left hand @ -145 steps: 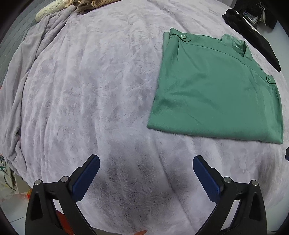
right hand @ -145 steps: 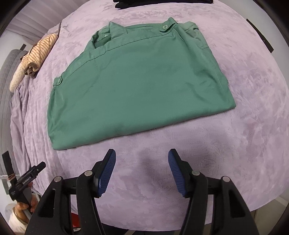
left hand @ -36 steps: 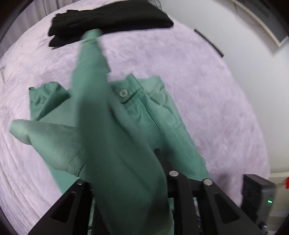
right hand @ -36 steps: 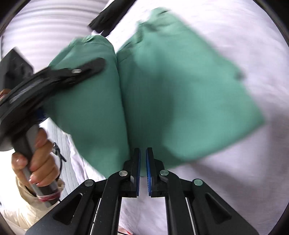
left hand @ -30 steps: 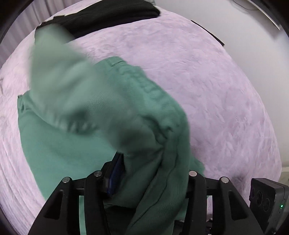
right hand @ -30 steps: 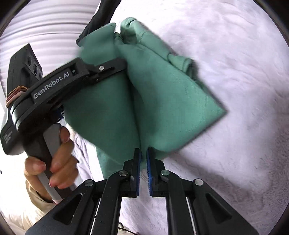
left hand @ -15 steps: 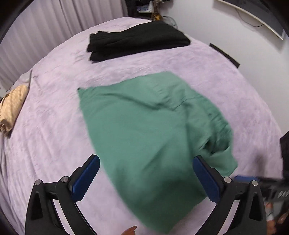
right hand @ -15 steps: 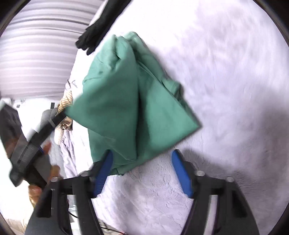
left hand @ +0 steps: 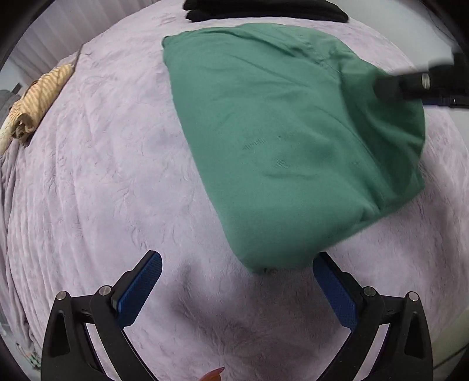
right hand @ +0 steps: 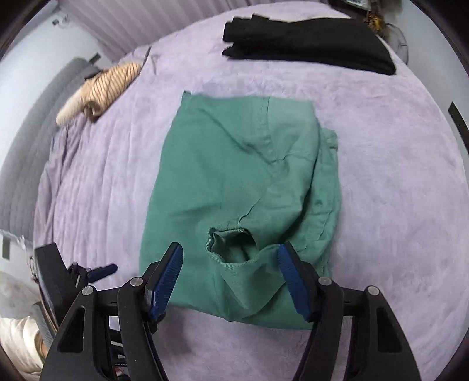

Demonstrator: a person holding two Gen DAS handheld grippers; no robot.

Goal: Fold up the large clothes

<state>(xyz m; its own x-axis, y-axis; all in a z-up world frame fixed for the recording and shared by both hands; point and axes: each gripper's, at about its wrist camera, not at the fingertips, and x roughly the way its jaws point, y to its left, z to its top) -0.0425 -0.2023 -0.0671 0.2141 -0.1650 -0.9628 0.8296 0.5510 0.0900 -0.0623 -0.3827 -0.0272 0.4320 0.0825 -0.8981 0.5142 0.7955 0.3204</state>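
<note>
Left wrist view: I read the left gripper [left hand: 237,288] as spread wide with nothing between its blue pads [left hand: 140,288], hovering above the lilac plush bed cover [left hand: 102,181]. The folded green cotton garment [left hand: 293,140] lies flat on the cover ahead and to the right, its near corner just beyond the right pad. A tan striped rolled cloth [left hand: 38,96] sits at the far left edge. A black folded garment [left hand: 263,8] lies beyond the green one.

Right wrist view: I read the right gripper [right hand: 231,278] as open and empty, positioned over the green garment's [right hand: 234,181] near edge, where a cuff opening puckers. The left gripper [right hand: 96,271] appears at lower left.
</note>
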